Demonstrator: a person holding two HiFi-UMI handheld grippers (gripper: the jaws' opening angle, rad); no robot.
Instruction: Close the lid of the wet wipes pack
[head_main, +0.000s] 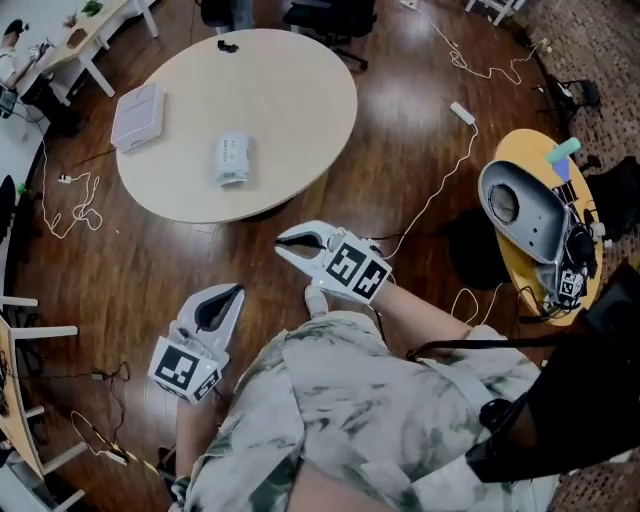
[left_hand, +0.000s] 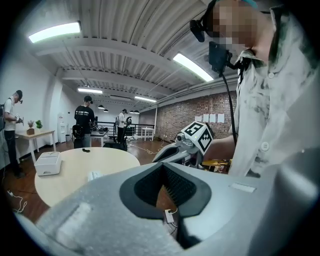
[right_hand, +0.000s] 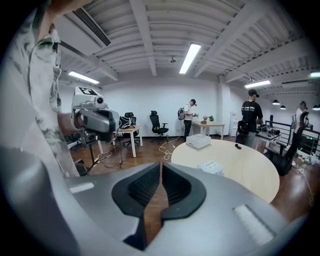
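The wet wipes pack (head_main: 232, 160) lies flat near the middle of the round beige table (head_main: 290, 110), white with a pale green label; its lid is too small to read. Both grippers hang over the wooden floor, short of the table's near edge and well away from the pack. My left gripper (head_main: 233, 293) is shut with nothing in it, jaws meeting at the tip (left_hand: 161, 167). My right gripper (head_main: 284, 243) is also shut and empty (right_hand: 161, 167). The pack (left_hand: 94, 175) shows small beyond the left jaws, and the pack (right_hand: 212, 167) sits right of the right jaws.
A white box (head_main: 137, 115) sits at the table's left edge and a small black object (head_main: 227, 46) at its far edge. To the right is an orange side table (head_main: 520, 150) carrying a grey device (head_main: 525, 210). Cables (head_main: 455, 170) trail over the floor. People (left_hand: 85, 125) stand beyond the table.
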